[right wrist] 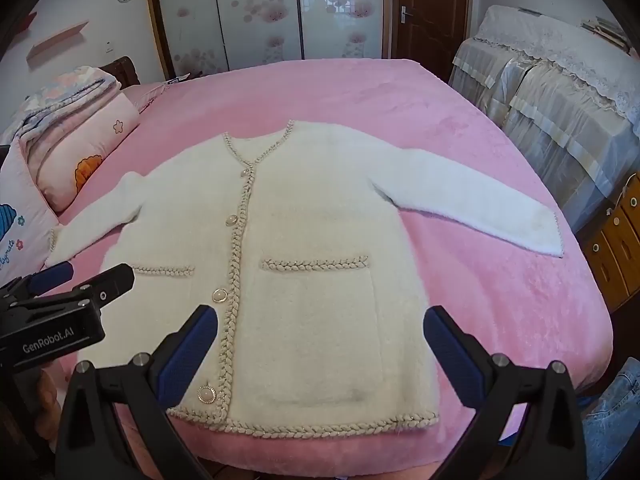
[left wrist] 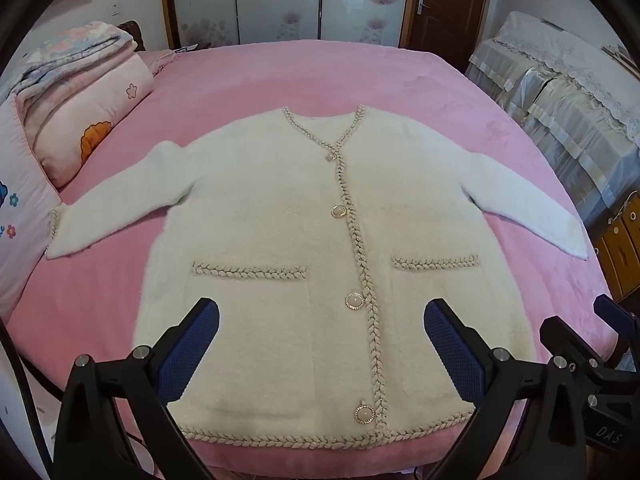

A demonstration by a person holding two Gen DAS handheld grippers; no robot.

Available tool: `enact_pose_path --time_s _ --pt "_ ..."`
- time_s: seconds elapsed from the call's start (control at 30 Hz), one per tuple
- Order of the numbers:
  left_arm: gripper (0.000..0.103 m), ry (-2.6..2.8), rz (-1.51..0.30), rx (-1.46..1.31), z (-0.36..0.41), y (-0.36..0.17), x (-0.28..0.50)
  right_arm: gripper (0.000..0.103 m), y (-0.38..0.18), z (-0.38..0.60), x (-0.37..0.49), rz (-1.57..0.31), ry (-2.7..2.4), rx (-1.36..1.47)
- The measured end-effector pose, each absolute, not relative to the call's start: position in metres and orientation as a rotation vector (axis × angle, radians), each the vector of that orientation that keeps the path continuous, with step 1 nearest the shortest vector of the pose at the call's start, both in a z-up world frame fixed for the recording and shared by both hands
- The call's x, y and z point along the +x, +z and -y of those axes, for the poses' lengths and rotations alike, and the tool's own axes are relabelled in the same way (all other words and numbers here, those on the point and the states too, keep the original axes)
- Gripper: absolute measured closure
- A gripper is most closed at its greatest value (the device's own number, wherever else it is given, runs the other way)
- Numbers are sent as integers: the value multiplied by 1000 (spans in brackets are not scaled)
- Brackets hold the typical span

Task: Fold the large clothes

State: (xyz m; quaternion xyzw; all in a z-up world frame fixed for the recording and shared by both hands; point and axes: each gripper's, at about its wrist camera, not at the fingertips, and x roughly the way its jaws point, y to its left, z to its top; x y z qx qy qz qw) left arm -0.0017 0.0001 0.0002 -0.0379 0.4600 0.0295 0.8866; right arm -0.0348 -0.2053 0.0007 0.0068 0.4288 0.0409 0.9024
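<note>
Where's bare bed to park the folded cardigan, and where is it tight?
Free: the wide pink strip of bed between the cardigan collar and the far edge; also right of the hem, below the right sleeve. Crowded: the left side, where folded quilts nearly meet the left cuff.

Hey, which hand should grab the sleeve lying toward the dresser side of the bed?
Probably the right: its open tongs hover over that side's pocket of the fluffy cream buttoned cardigan; the left tongs hover near the button placket.
</note>
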Motion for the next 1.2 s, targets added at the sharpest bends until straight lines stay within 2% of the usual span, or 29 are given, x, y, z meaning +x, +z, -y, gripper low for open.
enact_pose_path --time_s 0.73,1.2 --pt "2 -19 -963 -114 2 5 -19 0 10 194 -45 -867 106 12" --pt "2 -46 -890 -125 -21 34 -56 0 53 173 -78 -764 27 -90"
